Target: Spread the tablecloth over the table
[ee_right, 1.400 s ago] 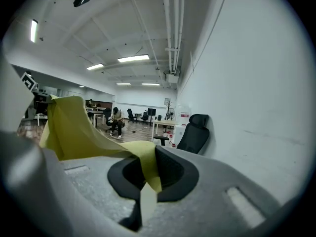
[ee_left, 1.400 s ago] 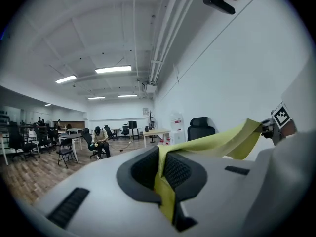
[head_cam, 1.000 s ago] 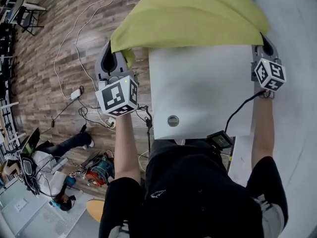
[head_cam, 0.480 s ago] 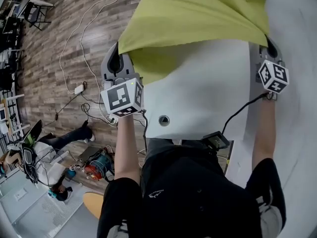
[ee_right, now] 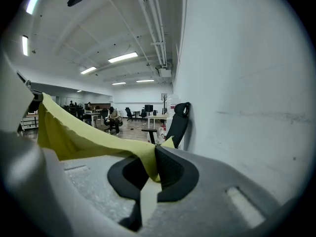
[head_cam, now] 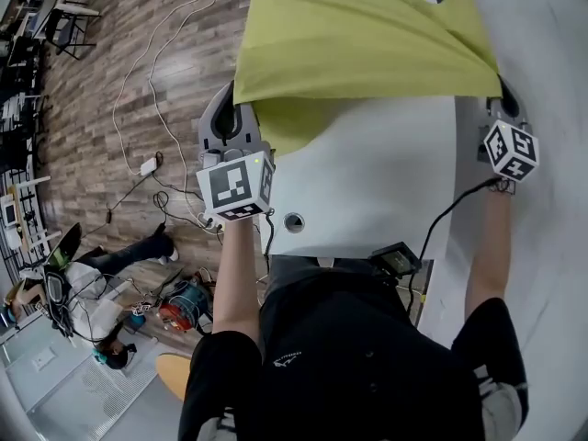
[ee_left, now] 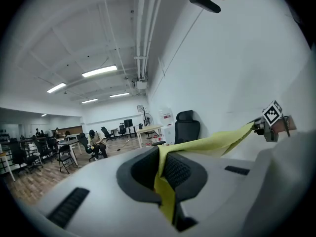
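Yel-grn tablecloth [head_cam: 358, 44], wht table [head_cam: 377, 182], brn wood-grain floor [head_cam: 138, 81].

A matt, soft yellow-green cloth, the tablecloth [head_cam: 358, 44], is being pinched between the dark ribbed pads [ee_left: 178, 172] of the matt grey plastic left gripper [ee_left: 160, 174] and right gripper [ee_right: 148, 171], a smooth white table [head_cam: 377, 182] and wood-plank floor [head_cam: 138, 62] lying below the jaws.

The tablecloth [head_cam: 358, 44] hides the far part of the table [head_cam: 386, 182], and its own far hem is partly cut off by the top of the head view. In that view, the jaw tips of the left gripper [head_cam: 237, 107] and the right gripper [head_cam: 502, 99] lie under its corners. A seated figure [ee_left: 97, 143] in the far office is too small to tell anything more about.
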`<move>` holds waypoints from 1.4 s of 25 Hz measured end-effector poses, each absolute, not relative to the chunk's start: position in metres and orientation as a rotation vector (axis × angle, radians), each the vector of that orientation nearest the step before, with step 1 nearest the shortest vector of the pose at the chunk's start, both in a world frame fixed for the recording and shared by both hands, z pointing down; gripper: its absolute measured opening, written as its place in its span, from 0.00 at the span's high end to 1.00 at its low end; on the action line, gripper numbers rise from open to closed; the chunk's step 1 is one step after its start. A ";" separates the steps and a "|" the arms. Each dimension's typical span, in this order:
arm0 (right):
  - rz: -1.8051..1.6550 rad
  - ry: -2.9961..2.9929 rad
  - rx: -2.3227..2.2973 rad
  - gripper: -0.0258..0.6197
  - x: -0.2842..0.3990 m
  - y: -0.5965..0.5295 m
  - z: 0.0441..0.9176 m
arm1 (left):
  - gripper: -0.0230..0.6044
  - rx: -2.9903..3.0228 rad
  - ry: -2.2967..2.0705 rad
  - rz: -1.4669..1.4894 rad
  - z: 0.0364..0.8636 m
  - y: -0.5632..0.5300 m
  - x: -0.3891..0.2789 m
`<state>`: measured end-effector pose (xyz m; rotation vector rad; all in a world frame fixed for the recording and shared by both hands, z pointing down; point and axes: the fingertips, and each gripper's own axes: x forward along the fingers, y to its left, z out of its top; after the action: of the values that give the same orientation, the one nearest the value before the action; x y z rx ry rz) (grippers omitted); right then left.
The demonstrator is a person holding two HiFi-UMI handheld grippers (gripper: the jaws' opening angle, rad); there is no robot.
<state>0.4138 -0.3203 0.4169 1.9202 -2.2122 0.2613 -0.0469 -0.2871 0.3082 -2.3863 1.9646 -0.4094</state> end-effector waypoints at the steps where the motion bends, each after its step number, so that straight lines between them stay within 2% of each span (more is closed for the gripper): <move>1: 0.267 -2.207 1.924 0.95 0.419 -0.317 0.418 | 0.96 -2.394 1.958 -0.411 0.308 -0.285 -0.041; 30: 0.193 -2.030 2.168 0.95 0.552 -0.218 0.379 | 0.96 -2.664 1.647 -0.290 0.298 -0.223 0.088; 35: 0.210 -1.982 2.212 0.95 0.573 -0.200 0.379 | 0.96 -2.726 1.578 -0.350 0.306 -0.214 0.109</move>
<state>0.5734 -0.1997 0.3794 2.2120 -1.9820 0.2098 0.1094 -0.2144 0.3058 -2.7258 1.5781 -0.3502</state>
